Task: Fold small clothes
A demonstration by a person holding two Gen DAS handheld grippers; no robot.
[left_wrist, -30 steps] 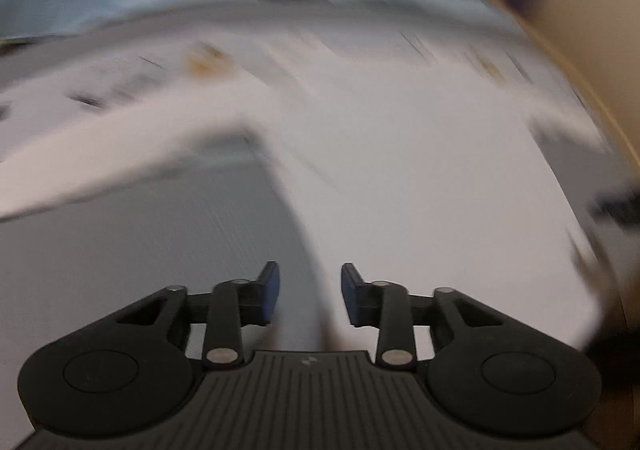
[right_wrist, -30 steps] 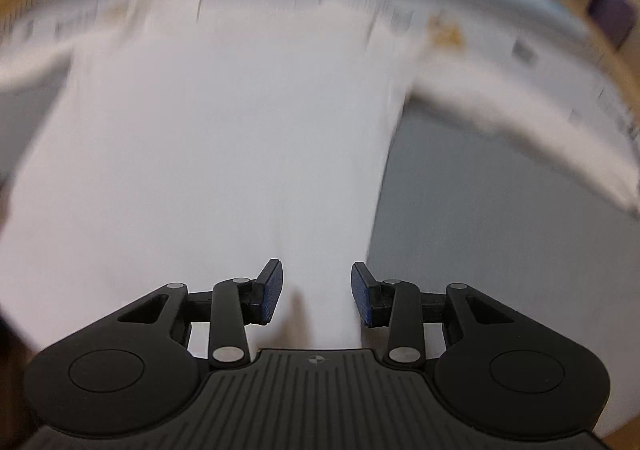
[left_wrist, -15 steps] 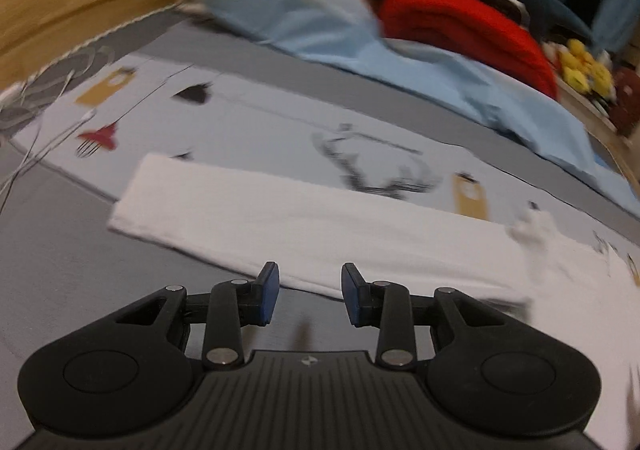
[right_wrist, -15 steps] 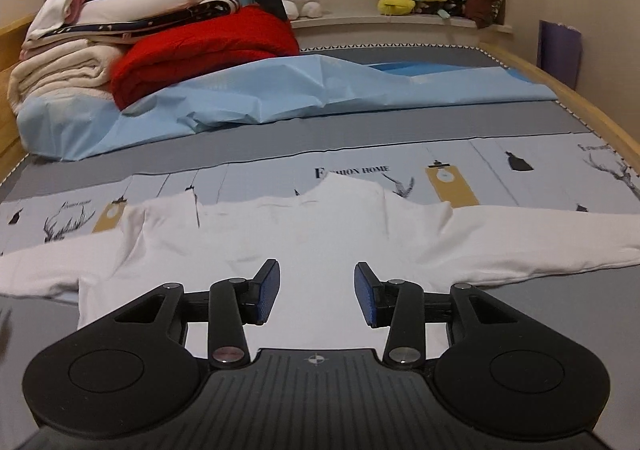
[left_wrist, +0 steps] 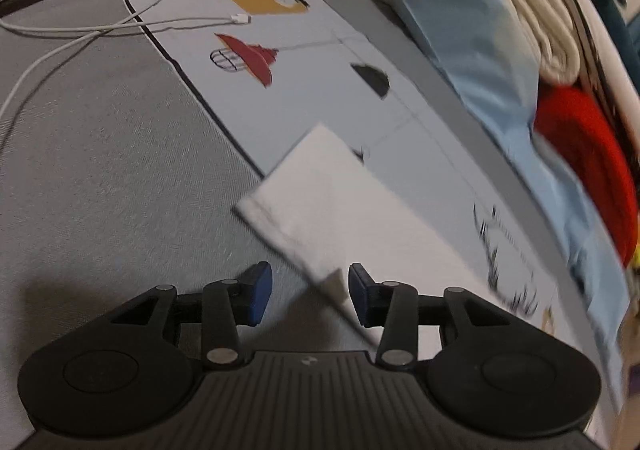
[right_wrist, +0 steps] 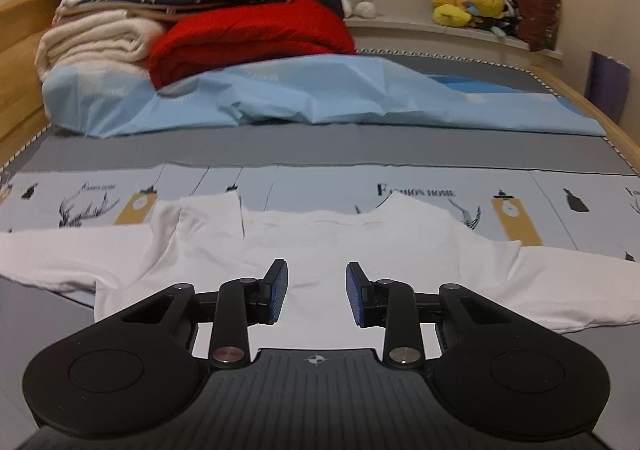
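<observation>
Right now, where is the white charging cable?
In the left wrist view, the white charging cable lies looped at the upper left on the grey bed cover, its plug end beside the printed mustard-yellow rectangle.

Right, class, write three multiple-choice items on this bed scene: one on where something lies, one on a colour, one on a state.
1. Where does the charging cable lie?
A. on the grey bedcover
B. on the window sill
C. on the white shirt

2. What colour is the folded blanket beside the cream stack?
A. green
B. red
C. yellow

3. How does the white shirt lie?
A. rolled into a ball
B. hung on a hanger
C. spread flat, sleeves out to both sides

Answers: 1 A, the cable loops over grey fabric; 2 B, it is plainly red; 3 C, both sleeves stretch sideways on the bed.
</observation>
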